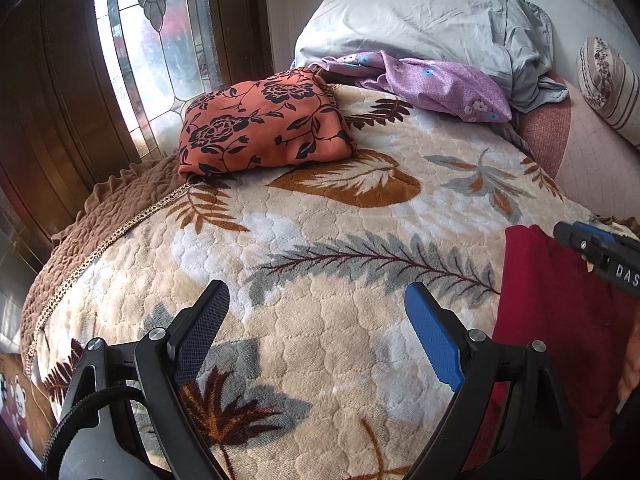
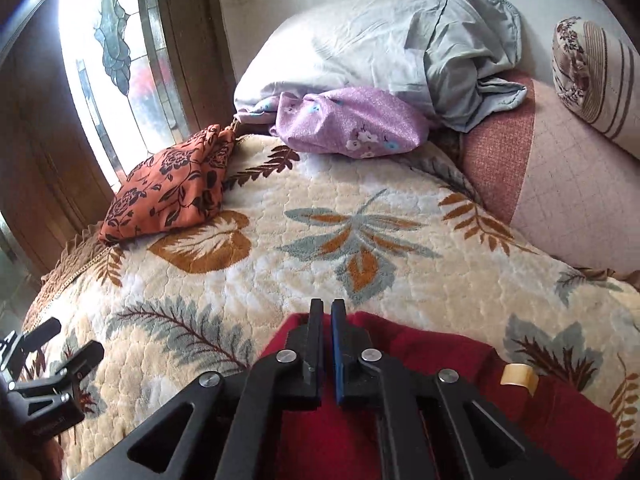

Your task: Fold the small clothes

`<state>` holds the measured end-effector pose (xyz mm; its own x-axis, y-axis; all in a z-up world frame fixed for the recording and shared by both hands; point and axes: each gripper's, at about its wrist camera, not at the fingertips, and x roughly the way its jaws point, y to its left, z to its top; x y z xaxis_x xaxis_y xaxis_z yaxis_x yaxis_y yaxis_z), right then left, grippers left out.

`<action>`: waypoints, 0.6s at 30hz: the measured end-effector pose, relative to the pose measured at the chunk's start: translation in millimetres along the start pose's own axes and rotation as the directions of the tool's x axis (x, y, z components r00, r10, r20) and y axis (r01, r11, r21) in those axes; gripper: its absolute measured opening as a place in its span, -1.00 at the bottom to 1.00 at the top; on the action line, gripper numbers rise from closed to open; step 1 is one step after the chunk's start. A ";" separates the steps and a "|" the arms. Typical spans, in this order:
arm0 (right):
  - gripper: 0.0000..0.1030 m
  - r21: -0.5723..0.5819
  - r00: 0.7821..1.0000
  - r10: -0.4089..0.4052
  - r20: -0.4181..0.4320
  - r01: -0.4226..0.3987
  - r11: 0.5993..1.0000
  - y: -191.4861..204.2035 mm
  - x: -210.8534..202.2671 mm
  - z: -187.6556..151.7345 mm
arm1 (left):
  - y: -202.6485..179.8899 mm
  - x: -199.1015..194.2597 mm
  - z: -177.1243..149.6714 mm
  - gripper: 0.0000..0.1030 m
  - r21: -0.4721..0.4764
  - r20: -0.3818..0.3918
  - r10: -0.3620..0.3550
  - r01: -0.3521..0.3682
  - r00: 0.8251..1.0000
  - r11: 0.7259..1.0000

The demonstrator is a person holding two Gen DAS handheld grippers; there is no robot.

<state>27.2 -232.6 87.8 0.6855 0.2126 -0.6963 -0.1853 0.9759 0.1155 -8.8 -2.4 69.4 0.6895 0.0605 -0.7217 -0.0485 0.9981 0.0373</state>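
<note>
Left gripper: jaws stand wide apart and empty, hovering over bare leaf-patterned blanket, with the task item off to their right.

Red garment: lies on the near part of the blanket, toward the right side of the bed, partly under the right gripper. It appears to be a thick, soft knit or fleece in a deep, even red, its far edge rounded and slightly bunched. A pale tan tab or label sits on its right portion; what that is cannot be determined. Judged handling: light, limp, not fragile and not slippery; the nap should grip the pads well, though the bulk may resist a crisp crease. The far edge or a corner seems the sensible place to pinch, taking one layer only.

Right gripper: jaws nearly together, a slim gap showing between the pads, with the tips at the garment's far edge. No cloth is visible between the pads, so a grip is not confirmed.

Folded orange floral cloth rests well apart, at the far left.
</note>
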 end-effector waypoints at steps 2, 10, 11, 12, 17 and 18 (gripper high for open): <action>0.48 0.009 0.998 0.019 -0.059 -0.018 1.000 -5.0 2.4 -12.8 | -3.9 -0.3 -0.9 0.74 0.013 -0.003 -0.007 0.007 1.000 1.000; -0.93 -0.070 0.992 -0.035 -0.125 0.026 0.997 13.4 35.9 -35.1 | -6.2 2.1 -1.4 0.74 0.012 -0.003 -0.013 0.013 1.000 1.000; -0.94 -0.057 0.994 -0.047 -0.101 0.042 0.998 13.6 34.5 -28.8 | -7.1 0.8 -1.4 0.74 0.008 0.006 -0.033 0.033 0.999 0.999; -0.96 -0.031 0.995 -0.057 -0.082 0.055 0.998 12.0 33.3 -22.8 | -8.9 -0.7 -1.3 0.74 0.006 0.016 -0.059 0.059 0.998 0.998; -0.99 0.075 0.994 -0.076 -0.083 0.083 0.994 4.5 29.8 -23.3 | -30.8 -4.2 -4.9 0.74 0.051 -0.019 -0.215 0.215 0.977 0.975; -0.97 0.086 0.993 -0.058 -0.101 0.067 0.994 2.8 20.1 -28.1 | -36.4 -5.8 -6.7 0.74 0.067 -0.023 -0.229 0.230 0.973 0.971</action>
<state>20.7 -227.0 54.2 0.6203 0.1497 -0.7700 -0.0781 0.9885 0.1293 -15.9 -39.1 67.5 0.6655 -0.1702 -0.7267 0.1602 0.9835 -0.0837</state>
